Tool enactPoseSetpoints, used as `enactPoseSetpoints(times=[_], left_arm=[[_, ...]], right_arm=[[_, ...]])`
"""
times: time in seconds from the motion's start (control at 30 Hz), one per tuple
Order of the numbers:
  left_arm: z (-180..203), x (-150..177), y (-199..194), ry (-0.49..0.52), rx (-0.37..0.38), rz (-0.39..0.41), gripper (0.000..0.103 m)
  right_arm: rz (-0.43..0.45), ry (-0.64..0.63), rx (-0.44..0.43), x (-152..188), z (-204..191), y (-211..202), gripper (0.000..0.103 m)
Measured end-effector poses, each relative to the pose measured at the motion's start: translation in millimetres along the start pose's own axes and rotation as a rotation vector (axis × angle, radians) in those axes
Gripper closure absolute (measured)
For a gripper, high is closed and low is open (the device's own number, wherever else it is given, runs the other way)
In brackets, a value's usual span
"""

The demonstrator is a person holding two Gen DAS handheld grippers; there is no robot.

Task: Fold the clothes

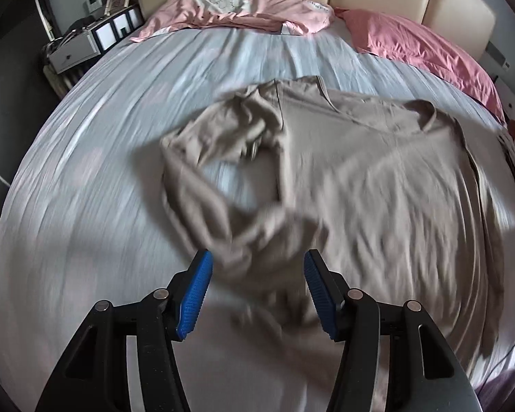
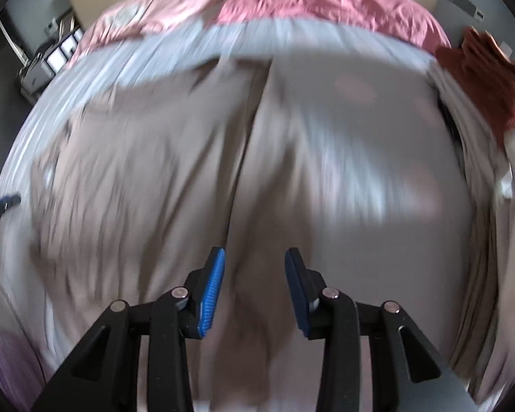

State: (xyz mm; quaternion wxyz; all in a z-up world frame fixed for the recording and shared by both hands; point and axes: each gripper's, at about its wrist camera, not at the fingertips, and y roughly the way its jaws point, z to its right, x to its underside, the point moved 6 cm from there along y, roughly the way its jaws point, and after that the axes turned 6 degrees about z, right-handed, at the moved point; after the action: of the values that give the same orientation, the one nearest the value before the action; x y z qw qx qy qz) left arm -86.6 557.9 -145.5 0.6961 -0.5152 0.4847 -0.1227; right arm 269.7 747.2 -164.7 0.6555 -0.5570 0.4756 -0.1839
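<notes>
While both tools, left (image 1: 257,267) and right (image 2: 254,264), gape empty, a beige shirt (image 1: 360,178) lies on the grey-sheeted bed (image 1: 86,178) below pink pillows (image 1: 243,10).

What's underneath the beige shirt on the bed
The beige shirt lies spread on the light blue sheet, which shows around it and through the loop of its crumpled sleeve. Whatever else lies beneath the body of the shirt is covered.

A: Which areas are unreadable?
B: Motion blur smears the shirt (image 2: 175,158) and sheet (image 2: 134,65) in the right wrist view; seams and folds are indistinct.
A: And cut off?
B: The left gripper (image 2: 1,204) shows only a blurred tip at the frame edge. The red cloth (image 2: 491,79) is cropped.
</notes>
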Motion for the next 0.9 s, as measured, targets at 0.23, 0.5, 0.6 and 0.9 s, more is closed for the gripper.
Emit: enactPoseSetpoints(times=[0.23, 0.5, 0.6, 0.9], left_arm=[[4, 47, -11, -0.036, 0.067, -0.029, 0.046], [-3, 57, -8, -0.079, 0.095, -0.034, 0.046], [-5, 57, -10, -0.097, 0.104, -0.032, 0.046], [-21, 60, -16, -0.175, 0.143, -0.030, 0.046]], right_arm=[[-0.053, 0.230, -0.014, 84, 26, 0, 0.067], [-0.123, 0.452, -0.160, 116, 35, 8, 0.079], [-0.163, 0.480, -0.177, 123, 35, 16, 0.094], [-0.018, 0.335, 0.022, 89, 35, -42, 0.101]])
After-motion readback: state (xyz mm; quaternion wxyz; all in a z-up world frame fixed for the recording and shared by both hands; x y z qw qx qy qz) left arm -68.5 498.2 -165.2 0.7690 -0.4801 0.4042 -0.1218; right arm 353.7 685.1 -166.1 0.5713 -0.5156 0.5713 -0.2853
